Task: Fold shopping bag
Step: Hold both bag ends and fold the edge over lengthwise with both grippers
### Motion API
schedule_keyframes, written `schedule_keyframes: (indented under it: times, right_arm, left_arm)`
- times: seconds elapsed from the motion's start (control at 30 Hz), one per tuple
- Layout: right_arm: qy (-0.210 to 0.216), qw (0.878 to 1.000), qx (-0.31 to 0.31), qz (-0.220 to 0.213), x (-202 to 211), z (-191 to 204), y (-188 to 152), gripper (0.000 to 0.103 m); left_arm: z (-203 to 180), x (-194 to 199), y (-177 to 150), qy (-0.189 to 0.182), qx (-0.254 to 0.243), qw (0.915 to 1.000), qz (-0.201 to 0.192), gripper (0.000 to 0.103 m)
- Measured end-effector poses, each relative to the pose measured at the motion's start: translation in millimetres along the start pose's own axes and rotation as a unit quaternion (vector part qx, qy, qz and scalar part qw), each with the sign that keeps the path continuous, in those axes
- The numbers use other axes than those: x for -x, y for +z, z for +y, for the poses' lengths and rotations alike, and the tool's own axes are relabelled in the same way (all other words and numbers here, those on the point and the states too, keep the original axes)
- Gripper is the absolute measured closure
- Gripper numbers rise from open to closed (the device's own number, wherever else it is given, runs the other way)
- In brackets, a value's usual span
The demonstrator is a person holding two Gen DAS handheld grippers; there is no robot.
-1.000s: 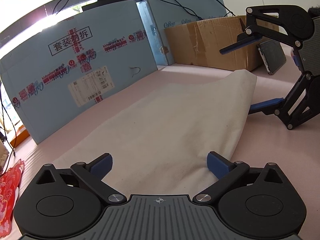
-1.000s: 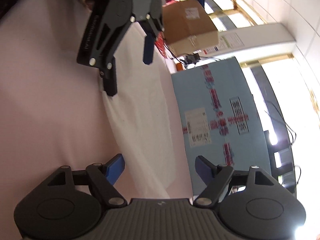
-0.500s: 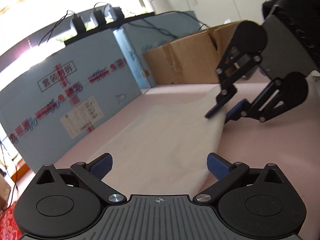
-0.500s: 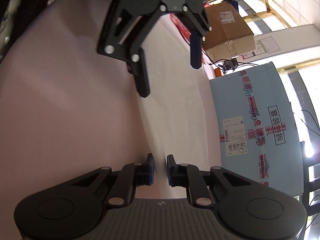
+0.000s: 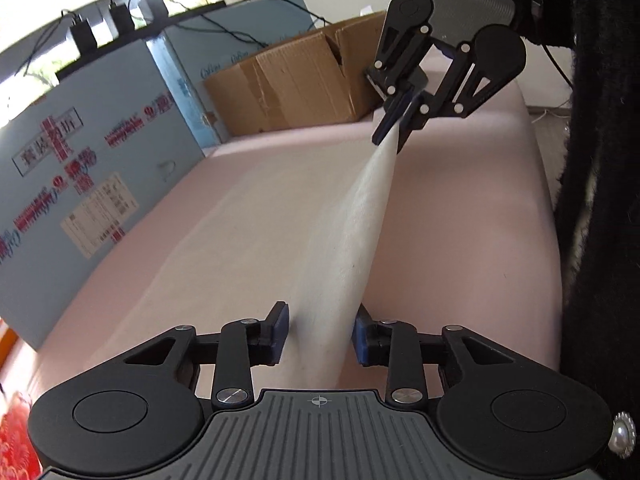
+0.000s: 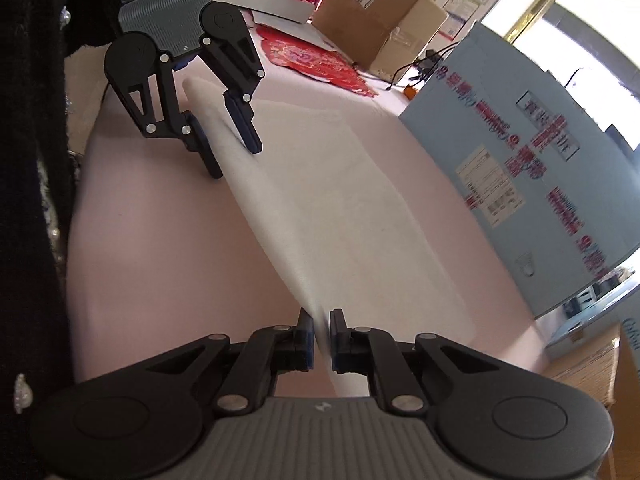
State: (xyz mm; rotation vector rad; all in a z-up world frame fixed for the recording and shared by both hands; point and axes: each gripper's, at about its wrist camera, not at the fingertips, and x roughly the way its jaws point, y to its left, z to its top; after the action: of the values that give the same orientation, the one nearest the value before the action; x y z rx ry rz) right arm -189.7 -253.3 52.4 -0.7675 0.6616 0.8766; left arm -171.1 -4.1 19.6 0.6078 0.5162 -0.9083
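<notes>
The white cloth shopping bag [image 5: 352, 220] lies on the pink table, its near long edge lifted. My right gripper [image 6: 320, 338] is shut on one end of that edge; it also shows in the left wrist view [image 5: 390, 132], pinching the far corner. My left gripper [image 5: 320, 330] straddles the other end of the edge with its jaws partly closed and a gap beside the cloth. In the right wrist view the left gripper [image 6: 236, 152] sits around the bag [image 6: 320, 208].
A blue printed carton [image 5: 80, 168] and a brown cardboard box [image 5: 296, 80] stand along the table's far side. Red paper cuttings [image 6: 312, 60] and another box [image 6: 376, 20] lie beyond the bag. The person's black sleeve [image 5: 600, 200] is at the table edge.
My right gripper closed on the bag's edge and lifted it. My left gripper's jaws narrowed around the other end, and the edge rose off the table.
</notes>
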Motion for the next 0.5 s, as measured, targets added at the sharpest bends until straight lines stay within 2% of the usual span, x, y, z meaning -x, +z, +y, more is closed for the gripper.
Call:
schedule_keyframes:
  times: [0.13,0.2,0.3,0.43,0.5]
  right_arm:
    - [0.053,0.997,-0.045,0.015,-10,-9,-12,0.094]
    - [0.085,0.991,-0.102,0.008,-12,-27,-21,0.093]
    - [0.122,0.973,-0.196,0.000,-15,-57,-35,0.090]
    - [0.144,0.941,-0.307,-0.019,-12,-82,-56,0.086]
    - [0.143,0.931,-0.336,-0.026,-11,-85,-61,0.084]
  left_arm:
    - [29,7,-19,-0.058,0.086,0.9946,-0.007,0.076]
    - [43,5,-30,-0.085,0.131,0.9875,-0.019,0.076]
    - [61,3,-43,-0.095,0.202,0.9741,-0.038,0.074]
    - [73,3,-50,-0.093,0.292,0.9509,-0.044,0.074]
    - [75,3,-50,-0.088,0.317,0.9434,-0.043,0.074]
